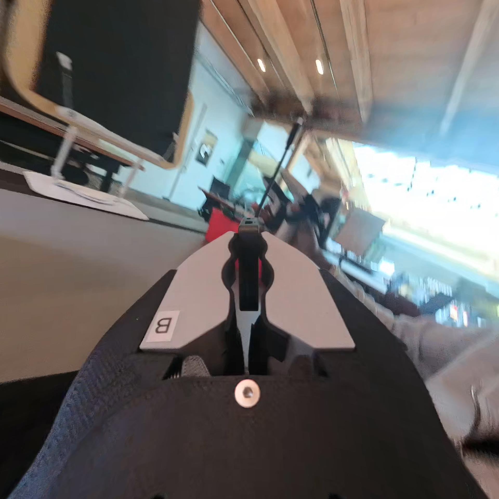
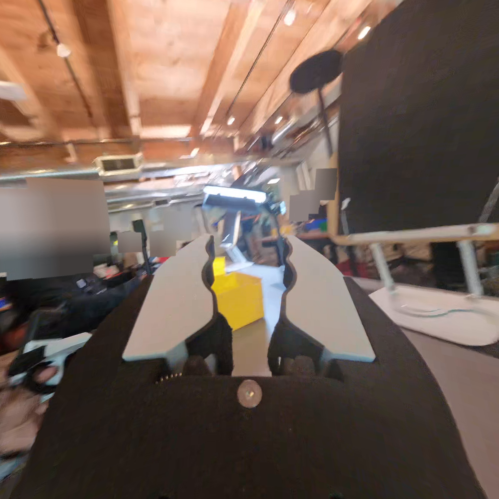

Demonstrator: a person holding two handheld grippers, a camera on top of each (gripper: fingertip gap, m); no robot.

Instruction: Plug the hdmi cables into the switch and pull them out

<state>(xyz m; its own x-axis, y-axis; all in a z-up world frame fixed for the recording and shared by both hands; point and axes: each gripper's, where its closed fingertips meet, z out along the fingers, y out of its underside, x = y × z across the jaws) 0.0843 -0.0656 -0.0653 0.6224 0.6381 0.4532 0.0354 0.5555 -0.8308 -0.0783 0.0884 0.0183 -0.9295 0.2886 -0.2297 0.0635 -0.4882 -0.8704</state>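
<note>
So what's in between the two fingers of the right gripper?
Nothing is held there. The right gripper is open, and through the gap the right wrist view shows a yellow box farther off on the table.

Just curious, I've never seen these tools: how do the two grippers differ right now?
The left gripper is shut on a black HDMI plug; the right gripper is open and empty. The left bears a sticker; none shows on the right. Both have grey fingers on black bodies.

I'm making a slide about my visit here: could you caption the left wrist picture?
Left tongs shut on a black cable plug, its thin cable trailing away, held above a grey table.
</note>
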